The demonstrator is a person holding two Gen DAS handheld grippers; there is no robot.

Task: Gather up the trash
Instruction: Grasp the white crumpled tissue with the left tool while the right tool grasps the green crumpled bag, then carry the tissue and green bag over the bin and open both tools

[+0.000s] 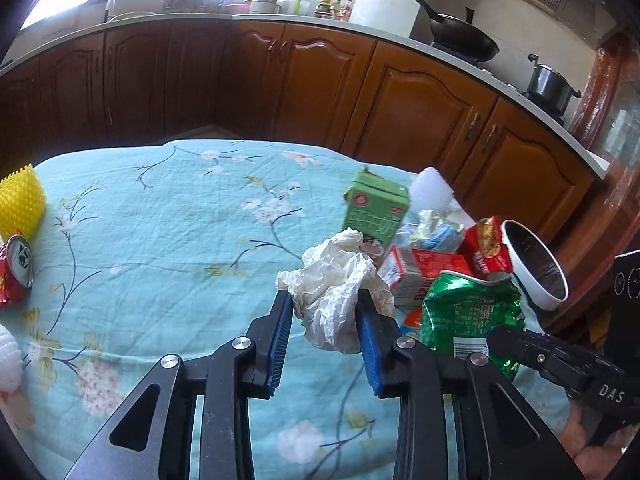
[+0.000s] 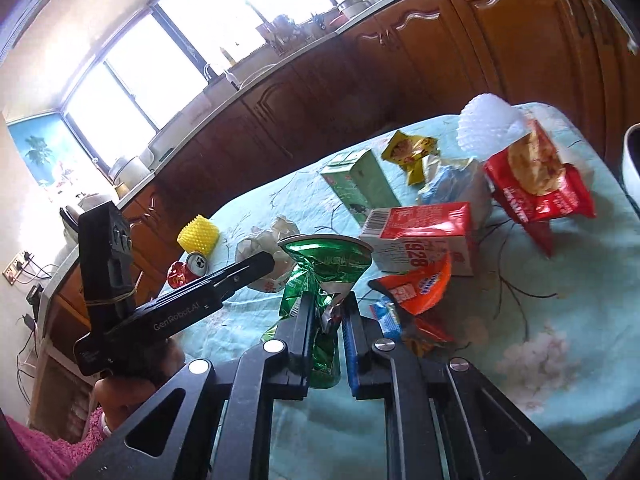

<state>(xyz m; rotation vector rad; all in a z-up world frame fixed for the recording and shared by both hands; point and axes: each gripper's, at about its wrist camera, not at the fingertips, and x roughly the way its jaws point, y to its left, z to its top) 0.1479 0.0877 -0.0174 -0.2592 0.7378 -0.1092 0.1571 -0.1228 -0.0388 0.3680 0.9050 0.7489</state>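
Note:
My left gripper (image 1: 325, 300) is shut on a crumpled white paper wad (image 1: 336, 280), held above the floral tablecloth (image 1: 160, 240). My right gripper (image 2: 326, 300) is shut on a green foil snack bag (image 2: 324, 268), which also shows in the left wrist view (image 1: 468, 312). The paper wad (image 2: 260, 244) and the left gripper's body (image 2: 192, 300) show in the right wrist view. Around lie a green milk carton (image 1: 374, 212), a red carton (image 2: 420, 236), a red snack bag (image 2: 536, 184), an orange wrapper (image 2: 420, 286) and a yellow wrapper (image 2: 412, 150).
A white bowl (image 1: 534, 264) stands at the table's right edge. A red can (image 1: 16, 268) and a yellow foam sleeve (image 1: 20, 204) lie at the left; white foam netting (image 2: 484, 120) lies at the far side. Wooden kitchen cabinets (image 1: 320, 80) stand behind the table.

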